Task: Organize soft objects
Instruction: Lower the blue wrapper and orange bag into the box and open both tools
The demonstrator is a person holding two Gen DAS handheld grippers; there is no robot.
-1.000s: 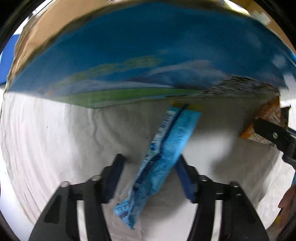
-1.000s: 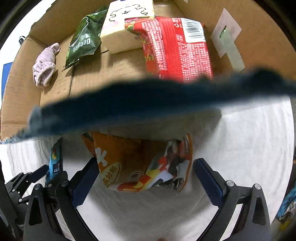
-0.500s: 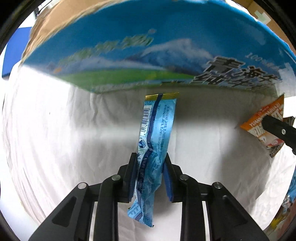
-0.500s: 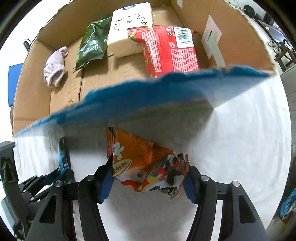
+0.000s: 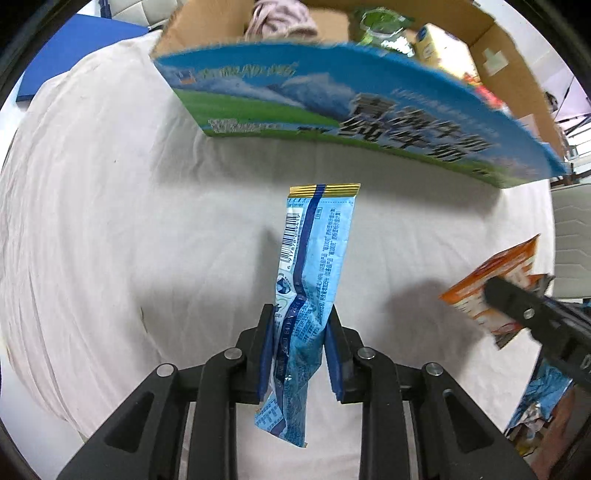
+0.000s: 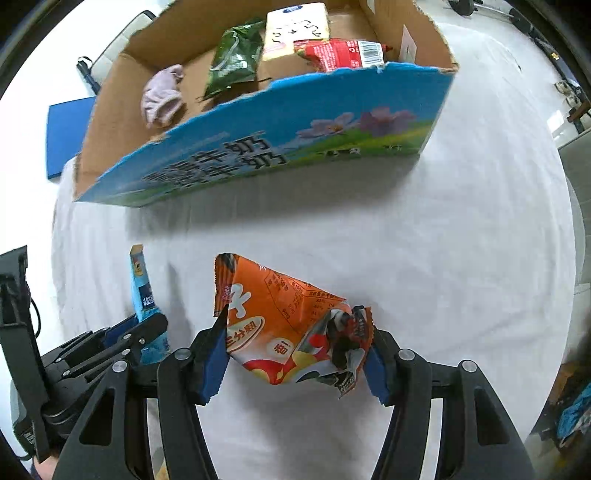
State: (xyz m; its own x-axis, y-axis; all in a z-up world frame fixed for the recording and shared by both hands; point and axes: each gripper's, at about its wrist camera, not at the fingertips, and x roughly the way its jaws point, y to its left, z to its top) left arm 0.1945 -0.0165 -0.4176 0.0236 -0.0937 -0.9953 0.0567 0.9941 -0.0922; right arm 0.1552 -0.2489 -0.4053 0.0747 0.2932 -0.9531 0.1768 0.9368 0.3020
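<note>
My left gripper (image 5: 300, 341) is shut on a long light-blue snack packet (image 5: 314, 266) and holds it upright above the white cloth. My right gripper (image 6: 295, 352) is shut on an orange snack bag (image 6: 284, 332), also lifted off the cloth. The left gripper and its blue packet (image 6: 142, 291) show at the lower left of the right wrist view; the orange bag (image 5: 495, 291) shows at the right of the left wrist view. A cardboard box with a blue printed front (image 6: 280, 151) stands ahead of both grippers.
In the box lie a pink cloth (image 6: 162, 96), a green bag (image 6: 232, 55), a pale yellow pack (image 6: 295, 26) and a red packet (image 6: 340, 53). A blue mat (image 6: 68, 133) lies left of the box. More packets (image 5: 543, 391) lie at the far right.
Both grippers closed on their packets and lifted them. Both have pulled back from the box, so its front now looks farther away and its inside shows.
</note>
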